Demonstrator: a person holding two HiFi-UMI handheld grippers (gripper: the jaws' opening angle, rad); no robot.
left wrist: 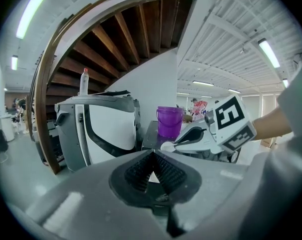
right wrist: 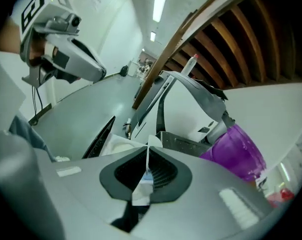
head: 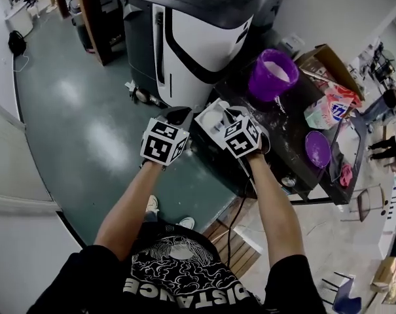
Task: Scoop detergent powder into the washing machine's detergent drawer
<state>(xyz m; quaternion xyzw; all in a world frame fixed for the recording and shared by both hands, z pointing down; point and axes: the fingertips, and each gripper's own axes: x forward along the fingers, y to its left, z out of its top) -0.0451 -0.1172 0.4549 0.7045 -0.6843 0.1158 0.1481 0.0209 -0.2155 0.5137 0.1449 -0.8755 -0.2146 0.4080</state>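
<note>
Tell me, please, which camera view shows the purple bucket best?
The head view: it looks down into the purple bucket, showing its open top and the white contents, on the dark table. In the left gripper view the bucket appears small, side-on only. In the right gripper view it appears tilted, side-on, its lower part hidden.

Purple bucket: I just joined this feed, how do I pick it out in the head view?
Find the black-and-white washing machine at the top of the head view; a dark table stands to its right. The purple bucket stands on the table's end nearest the machine. It is tall, open-topped, with white powder inside, unlike the low, flat purple round thing farther along the table.
</note>
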